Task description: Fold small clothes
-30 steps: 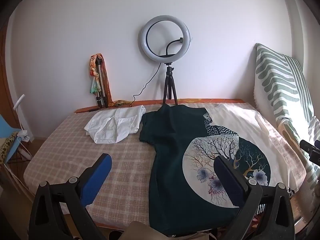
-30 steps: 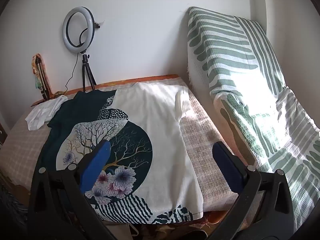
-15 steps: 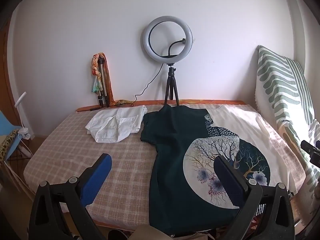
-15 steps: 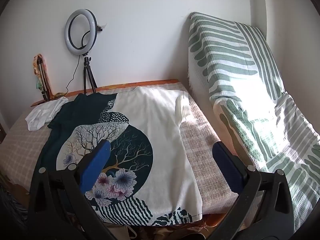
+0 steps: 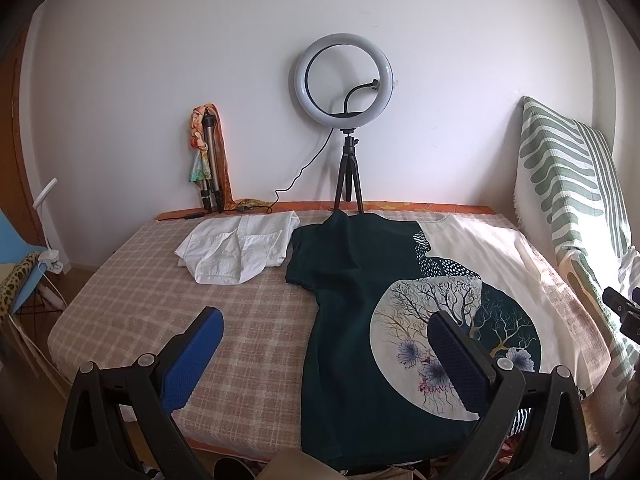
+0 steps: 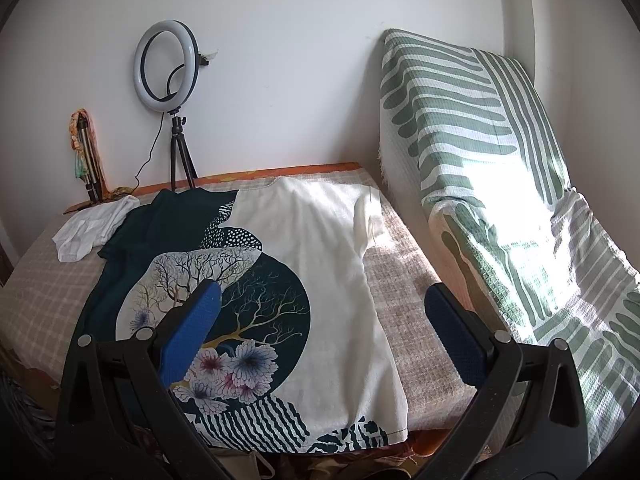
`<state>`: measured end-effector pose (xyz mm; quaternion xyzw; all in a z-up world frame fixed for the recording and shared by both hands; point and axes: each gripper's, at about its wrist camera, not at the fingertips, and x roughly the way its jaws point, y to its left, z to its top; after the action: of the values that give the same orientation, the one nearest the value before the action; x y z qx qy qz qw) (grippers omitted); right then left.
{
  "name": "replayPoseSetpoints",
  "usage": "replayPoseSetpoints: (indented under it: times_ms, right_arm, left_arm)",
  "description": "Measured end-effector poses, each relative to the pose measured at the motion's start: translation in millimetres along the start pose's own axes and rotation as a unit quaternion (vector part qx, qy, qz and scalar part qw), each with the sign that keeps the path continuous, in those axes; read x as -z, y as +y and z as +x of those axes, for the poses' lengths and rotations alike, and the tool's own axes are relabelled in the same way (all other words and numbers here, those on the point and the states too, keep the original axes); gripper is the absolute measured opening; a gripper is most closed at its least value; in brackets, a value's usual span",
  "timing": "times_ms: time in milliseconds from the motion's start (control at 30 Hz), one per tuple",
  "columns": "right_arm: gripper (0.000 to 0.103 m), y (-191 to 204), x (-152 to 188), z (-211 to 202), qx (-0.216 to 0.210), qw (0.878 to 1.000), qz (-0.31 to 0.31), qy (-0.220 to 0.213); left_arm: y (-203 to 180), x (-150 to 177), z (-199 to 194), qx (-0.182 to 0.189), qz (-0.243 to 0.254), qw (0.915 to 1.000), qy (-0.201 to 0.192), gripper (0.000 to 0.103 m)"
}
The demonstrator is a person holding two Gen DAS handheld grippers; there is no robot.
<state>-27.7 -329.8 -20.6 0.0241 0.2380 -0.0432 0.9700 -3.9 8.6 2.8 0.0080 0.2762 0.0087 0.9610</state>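
Observation:
A dark green and cream T-shirt (image 5: pixel 352 320) with a tree-and-flower print lies flat on the checked bed, hem toward me; it also shows in the right wrist view (image 6: pixel 320 248). A white garment (image 5: pixel 236 246) lies crumpled at the back left, also seen in the right wrist view (image 6: pixel 94 226). My left gripper (image 5: pixel 324 356) is open and empty, held above the near edge over the shirt's dark side. My right gripper (image 6: pixel 324 328) is open and empty, above the shirt's cream right side and hem.
A ring light on a tripod (image 5: pixel 346 80) stands at the back wall, with a folded tripod and scarf (image 5: pixel 208 160) to its left. A green-striped cover (image 6: pixel 500 184) drapes the furniture on the right. The bed (image 5: pixel 160 312) carries a checked sheet.
Both views have pulled back and risen slightly, so the bed and shirt sit a little lower in frame. Both grippers stay open. The clothes have not moved.

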Motion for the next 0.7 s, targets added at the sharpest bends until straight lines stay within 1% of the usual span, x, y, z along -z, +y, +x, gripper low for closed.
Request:
replayPoseSetpoints:
  times_ms: [700]
  right_arm:
    - [0.103,1.3,0.4,-0.1,0.001,1.0,-0.001,-0.002]
  left_arm:
    - [1.4,-1.6,-1.2,0.0,0.0,1.0,0.001,0.103]
